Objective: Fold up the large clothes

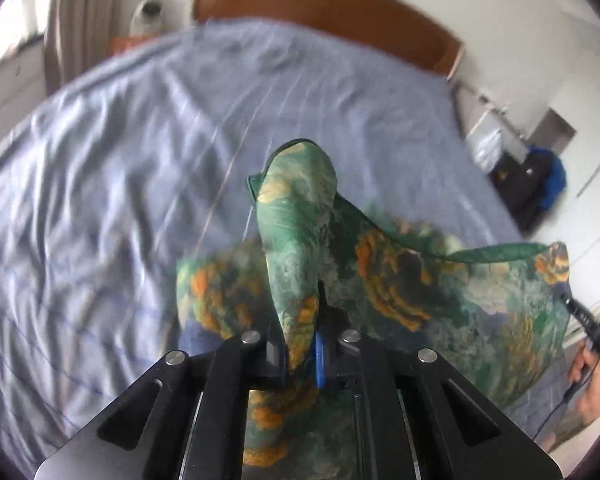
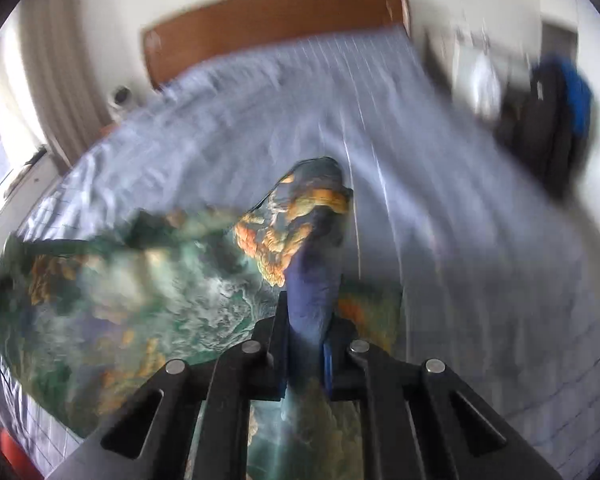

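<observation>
Both grippers clamp the green-and-orange printed garment [image 1: 440,300] above the blue-grey bed [image 1: 100,160].
Left gripper [image 1: 300,356] pinches one bunched fold; right gripper [image 2: 306,356] pinches another; cloth stretches toward three o'clock.

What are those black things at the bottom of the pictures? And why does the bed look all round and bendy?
Those black things are two pinching tools, a bit like big tongs. A person holds one in each hand, and each tool carries a small camera that looks forward along its two fingers. One picture comes from the left gripper, the other from the right gripper. The cameras use a very wide lens, and that bends the room into a round shape.

Below lies a bed with a wrinkled pale blue bedsheet and a brown headboard. Both tools are shut on the same big green and orange patterned cloth, each pinching a bunch of it, so it is stretched between them above the sheet. The pictures are blurry.
</observation>
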Demonstrator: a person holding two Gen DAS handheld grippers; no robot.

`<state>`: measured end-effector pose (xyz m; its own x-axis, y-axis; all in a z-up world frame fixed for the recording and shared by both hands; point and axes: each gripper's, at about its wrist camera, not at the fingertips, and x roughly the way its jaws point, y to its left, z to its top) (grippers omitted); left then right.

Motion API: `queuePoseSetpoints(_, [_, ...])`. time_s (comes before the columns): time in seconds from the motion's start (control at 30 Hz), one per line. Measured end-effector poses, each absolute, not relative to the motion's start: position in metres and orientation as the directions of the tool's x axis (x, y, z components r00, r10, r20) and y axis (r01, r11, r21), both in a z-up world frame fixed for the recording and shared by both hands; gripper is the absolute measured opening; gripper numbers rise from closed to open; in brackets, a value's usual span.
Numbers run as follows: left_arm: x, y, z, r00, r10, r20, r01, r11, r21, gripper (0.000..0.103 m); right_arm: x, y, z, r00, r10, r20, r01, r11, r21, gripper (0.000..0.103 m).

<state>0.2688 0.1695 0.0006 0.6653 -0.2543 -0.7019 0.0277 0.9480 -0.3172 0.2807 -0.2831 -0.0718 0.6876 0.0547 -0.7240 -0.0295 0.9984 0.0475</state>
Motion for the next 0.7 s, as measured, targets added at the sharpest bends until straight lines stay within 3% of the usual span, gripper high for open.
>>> queuePoseSetpoints(0.1, [0.288,0.155,0.022,0.741,-0.19,-0.644,0.051,0.972,-0.229,0.008,0.28,-0.275,-0.032,0.779,0.024,-0.627,-0.034,0.999,-0.004,0.011])
queuePoseSetpoints(0.2, [0.327,0.147,-0.007,0.738,-0.108,-0.666,0.001,0.987,-0.159,0.008,0.297,-0.274,-0.028,0.819,-0.033,-0.572,0.02,0.999,-0.029,0.011])
queuePoseSetpoints(0.33, [0.366,0.151,-0.111,0.59,-0.07,-0.804,-0.058,0.99,-0.129,0.012,0.345,-0.291,-0.097,0.734,-0.073,-0.676,0.115,0.993,0.017,0.011])
queuePoseSetpoints(0.43, [0.351,0.161,-0.143,0.632,-0.138,-0.762,-0.053,0.974,-0.22,0.013,0.364,-0.289,-0.173,0.604,-0.07,-0.794,0.091,0.996,-0.018,0.013])
queuePoseSetpoints(0.6, [0.348,0.182,-0.152,0.654,-0.233,-0.72,-0.048,0.937,-0.346,0.018,0.343,-0.298,-0.195,0.668,-0.026,-0.744,0.103,0.993,0.058,0.016])
queuePoseSetpoints(0.7, [0.348,0.176,-0.149,0.663,-0.222,-0.714,-0.045,0.941,-0.334,0.02,0.346,-0.304,-0.195,0.672,0.022,-0.74,0.117,0.984,0.135,0.017])
